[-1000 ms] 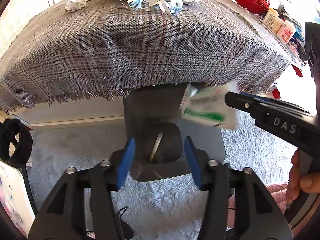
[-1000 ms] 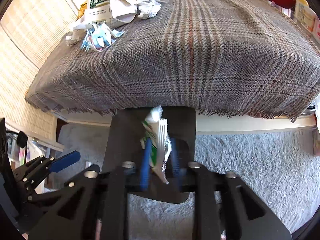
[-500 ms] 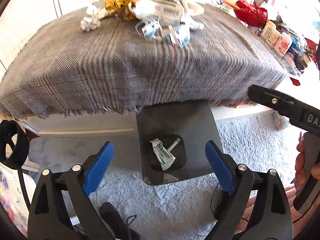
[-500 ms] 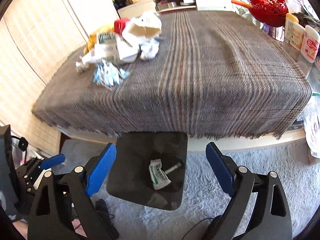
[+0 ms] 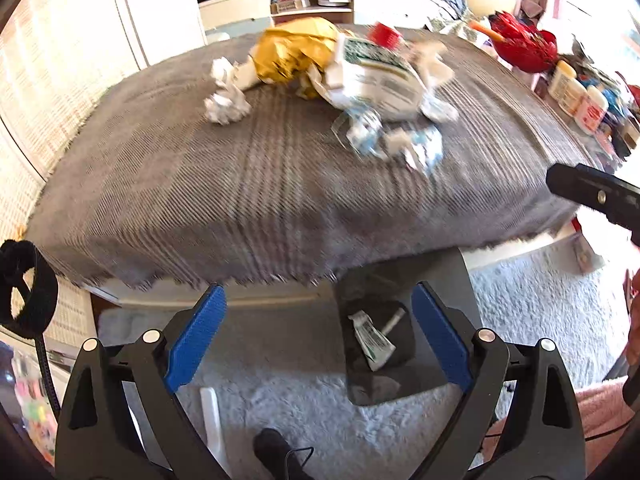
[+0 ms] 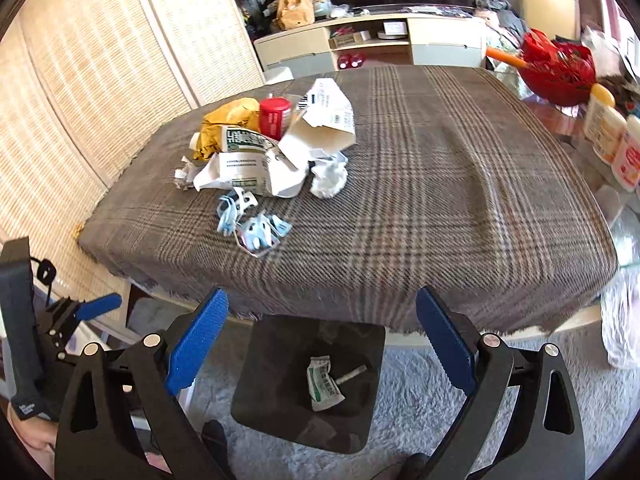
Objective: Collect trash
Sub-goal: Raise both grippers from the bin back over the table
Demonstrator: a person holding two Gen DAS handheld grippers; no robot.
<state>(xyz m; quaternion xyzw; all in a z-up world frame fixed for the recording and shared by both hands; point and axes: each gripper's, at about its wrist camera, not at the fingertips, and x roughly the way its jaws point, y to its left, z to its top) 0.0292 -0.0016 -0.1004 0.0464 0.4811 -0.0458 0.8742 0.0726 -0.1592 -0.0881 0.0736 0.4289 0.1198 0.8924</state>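
A black square bin (image 6: 264,360) (image 5: 440,360) stands on the rug below the table's near edge, holding a green-and-white wrapper (image 6: 323,383) (image 5: 372,340) and a small white stick. Trash lies in a pile on the plaid cloth: a yellow bag (image 6: 228,124) (image 5: 292,52), a torn printed white packet (image 6: 244,160) (image 5: 376,76), a red cup (image 6: 275,116), crumpled tissue (image 6: 330,174) (image 5: 226,102) and blue-white plastic scraps (image 6: 252,224) (image 5: 392,140). My left gripper (image 5: 318,338) and right gripper (image 6: 322,342) are both open and empty, raised near the table edge above the bin.
A red basket (image 6: 556,68) and several bottles (image 6: 608,132) stand along the table's right side. A low shelf unit (image 6: 372,44) stands behind the table and wicker panels (image 6: 100,64) to the left. A pale shaggy rug (image 5: 532,304) covers the floor.
My right gripper opened and dropped the green-and-white wrapper into the bin. Both grippers then opened wide, rose and pulled back, so the tabletop trash pile came into view.
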